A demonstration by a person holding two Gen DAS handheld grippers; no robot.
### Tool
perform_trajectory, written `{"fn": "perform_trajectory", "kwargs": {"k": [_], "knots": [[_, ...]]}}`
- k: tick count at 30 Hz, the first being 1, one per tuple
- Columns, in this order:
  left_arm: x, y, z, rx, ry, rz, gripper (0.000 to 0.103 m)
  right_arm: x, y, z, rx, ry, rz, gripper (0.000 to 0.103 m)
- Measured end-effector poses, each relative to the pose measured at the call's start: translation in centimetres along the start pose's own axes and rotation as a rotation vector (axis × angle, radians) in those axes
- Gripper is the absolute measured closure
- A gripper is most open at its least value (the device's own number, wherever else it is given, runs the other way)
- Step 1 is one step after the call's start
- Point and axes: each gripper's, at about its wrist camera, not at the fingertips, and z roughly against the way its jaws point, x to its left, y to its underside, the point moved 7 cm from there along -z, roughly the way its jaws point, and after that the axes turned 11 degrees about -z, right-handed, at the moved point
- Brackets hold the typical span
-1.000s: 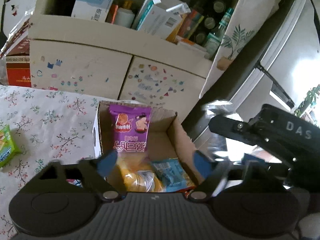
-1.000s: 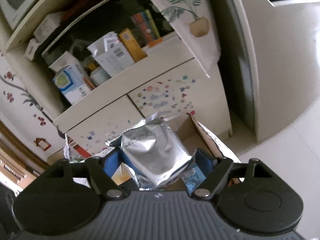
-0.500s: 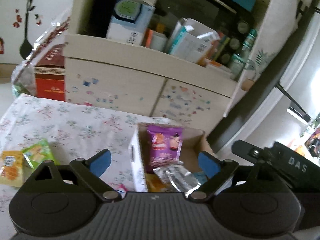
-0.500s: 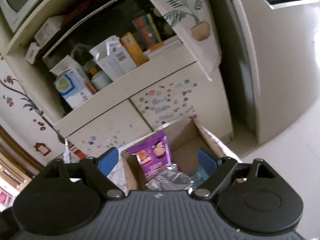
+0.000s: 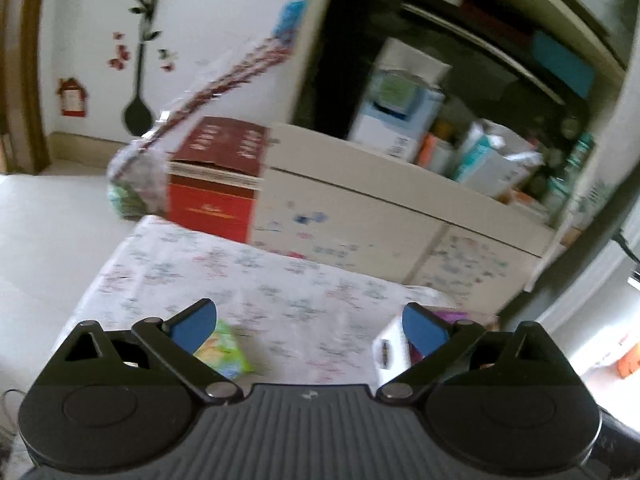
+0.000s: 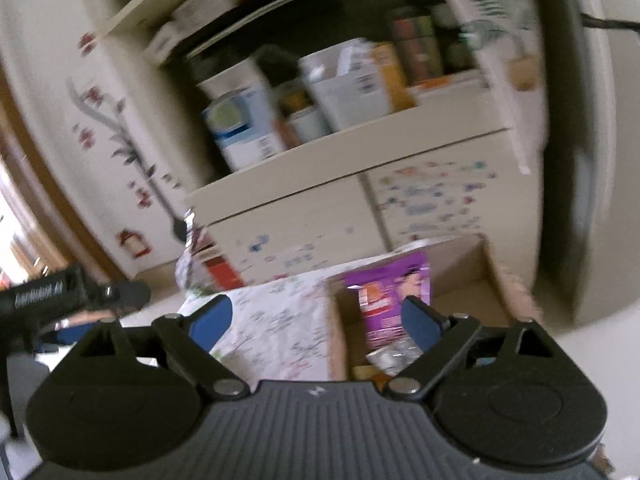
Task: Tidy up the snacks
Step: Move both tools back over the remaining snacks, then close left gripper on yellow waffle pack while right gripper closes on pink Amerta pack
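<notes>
Floral tablecloth (image 5: 304, 280) bears green snack (image 5: 224, 354) beneath left claw (image 5: 310, 326).

Right gripper (image 6: 316, 320): jaws spread wide, nothing between the blue pads (image 6: 420, 322).
Box (image 6: 504, 284): open cardboard, on the floral cloth (image 6: 276, 324), ahead and to the right.
Purple packet (image 6: 390, 292): leaning upright inside the box.
Foil packet (image 6: 394, 356): in the box, just below the purple one.
Left gripper (image 6: 52, 292): at the far left edge, blurred.
Cabinet (image 6: 320, 216): behind, shelf crowded with cartons.
</notes>
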Motion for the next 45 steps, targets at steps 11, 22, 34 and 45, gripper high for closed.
{"fn": "perform_trajectory", "kwargs": {"k": [11,22,34,45], "knots": [[7.7,1.3,0.2,0.035,-0.096,0.076,0.002,5.2,6.5,-4.3,0.135,-0.034,0.147,0.012],[9.8,2.0,0.5,0.04,-0.087,0.115,0.001,7.2,13.5,-8.7,0.147,0.169,0.338,0.012],[11.6,3.7,-2.9,0.122,-0.143,0.125,0.001,5.0,15.2,-12.9,0.132,0.371,0.293,0.01],[12.9,6.4,-6.5,0.232,-0.196,0.132,0.001,4.3,16.0,-14.2,0.132,0.43,0.306,0.0]]}}
